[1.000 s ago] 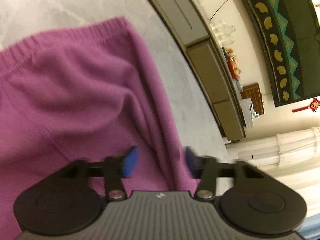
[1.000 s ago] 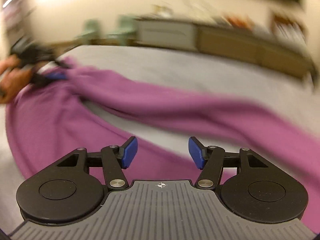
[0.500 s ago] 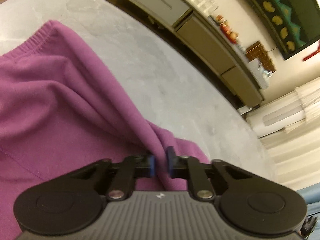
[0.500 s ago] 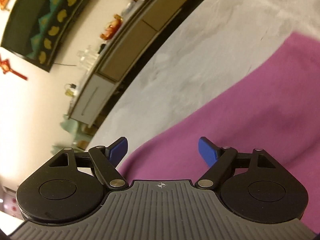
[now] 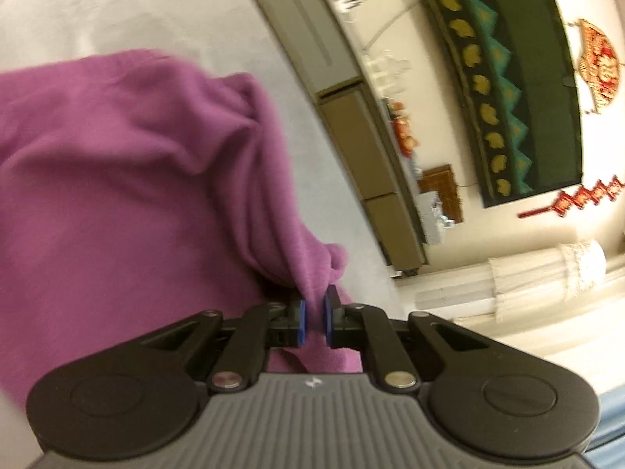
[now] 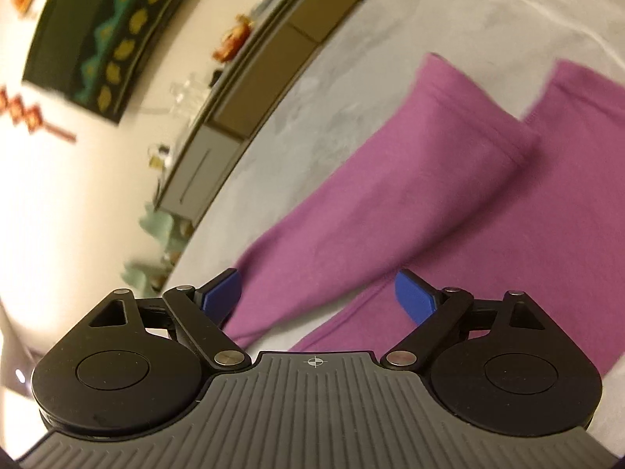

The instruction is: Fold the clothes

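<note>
A purple knit garment (image 5: pixel 129 179) lies on a grey table (image 5: pixel 117 11). My left gripper (image 5: pixel 313 322) is shut on a bunched fold of its edge, and the cloth rises in tight pleats from the blue pads (image 5: pixel 300 322). In the right wrist view the same purple garment (image 6: pixel 390 187) shows two long flat parts lying side by side, like sleeves or legs. My right gripper (image 6: pixel 318 293) hovers just above the near end of them, open wide, with nothing between its blue fingertips (image 6: pixel 410 297).
The grey table (image 6: pixel 449 27) extends beyond the garment. A long low cabinet (image 5: pixel 351 125) with glassware and red items on top stands along the wall behind it. A dark wall hanging (image 5: pixel 508 78) and white curtains (image 5: pixel 527 273) are further back.
My left gripper went from open to shut on the garment's edge and has lifted it into pleats. The right gripper swung over the garment's long parts, staying open.
</note>
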